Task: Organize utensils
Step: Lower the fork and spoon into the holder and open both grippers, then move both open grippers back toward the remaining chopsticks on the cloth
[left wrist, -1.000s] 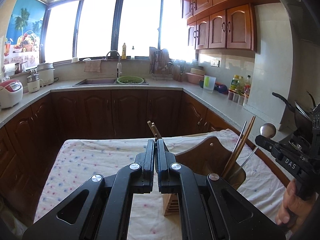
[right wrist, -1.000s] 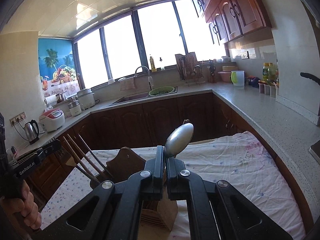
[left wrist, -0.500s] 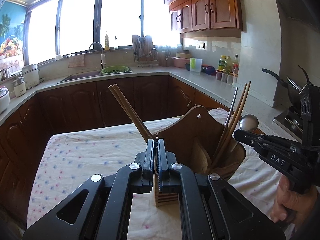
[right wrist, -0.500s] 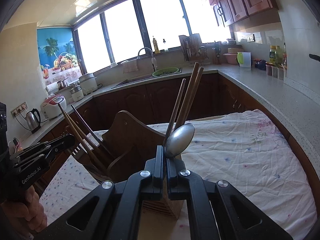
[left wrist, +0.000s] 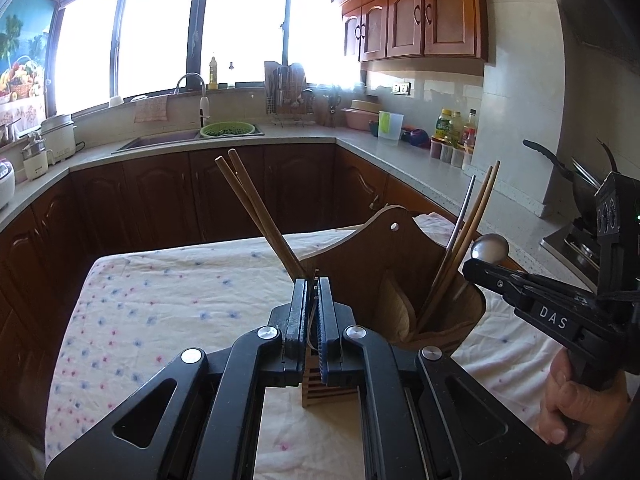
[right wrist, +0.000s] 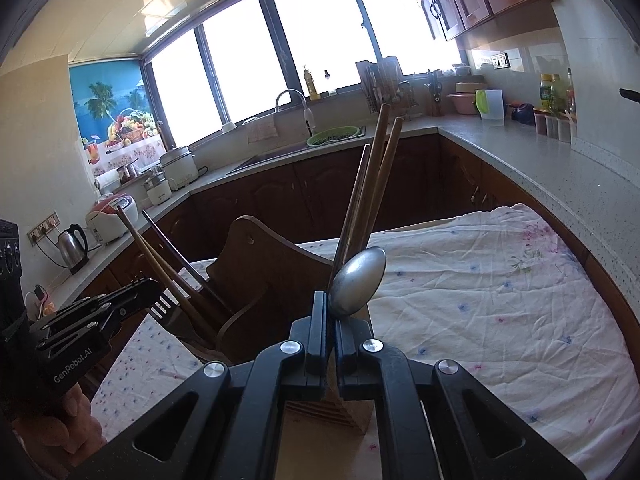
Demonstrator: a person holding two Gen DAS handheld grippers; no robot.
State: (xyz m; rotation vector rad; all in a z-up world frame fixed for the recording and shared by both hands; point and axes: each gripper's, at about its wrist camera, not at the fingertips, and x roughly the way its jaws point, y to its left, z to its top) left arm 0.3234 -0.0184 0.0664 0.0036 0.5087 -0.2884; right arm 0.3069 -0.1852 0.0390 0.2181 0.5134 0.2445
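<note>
A wooden utensil holder stands on the cloth-covered table, with chopsticks standing in its right compartment. My left gripper is shut on a fork; its tines show in the right wrist view, just above the holder's left compartment beside two chopsticks. My right gripper is shut on a metal spoon, bowl up, over the holder's right compartment, where more chopsticks stand. The right gripper also shows in the left wrist view.
The floral tablecloth covers the table around the holder. Dark wooden cabinets and a counter with bottles, a sink and appliances ring the table. A stove with a pan is at the far right.
Both grippers have come down toward the holder over the last second. The chopsticks in the holder now rise higher in both views, and the fork and spoon stay gripped.
</note>
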